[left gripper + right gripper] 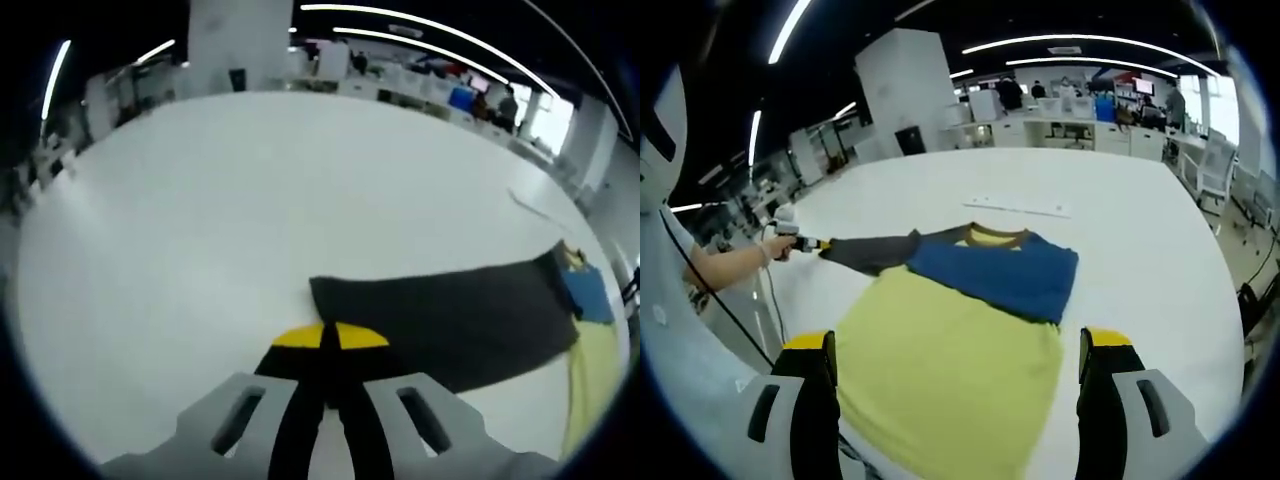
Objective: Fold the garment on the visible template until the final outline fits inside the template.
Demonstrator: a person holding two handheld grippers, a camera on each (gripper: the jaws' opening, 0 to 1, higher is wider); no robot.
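While our left gripper (328, 345) pinches the end of the dark grey sleeve (450, 325), the garment (960, 350) lies spread on the white table (1120, 190), and we take stock. In the left gripper view our jaws are pressed together, yellow tips meeting just at the sleeve's cuff edge — it looks like a pinch on the cloth, though the exact bite is hidden under the tips. In the right gripper view we see that same left gripper, held in a hand (775, 245) far to the left, with the sleeve stretched out straight from the shoulder.

Our right gripper (960, 350) hovers over the near hem of the yellow body, jaws spread wide with the shirt showing between them, nothing held. A blue panel (1000, 275) lies across the chest towards the collar, at the far side. Beyond the collar a thin pale strip (1018, 206) rests on the table; we cannot tell whether that marks the template.

We judge this to be a light, limp knit — it will sag, drag and crease rather than hold a shape, and it should slide fairly easily on the smooth tabletop. So we'd take it at edges and corners: cuff, hem corner, shoulder seam. With the sleeve out like this, carrying the cuff across onto the body looks like the sensible fold, low and slow so the layer below doesn't bunch.
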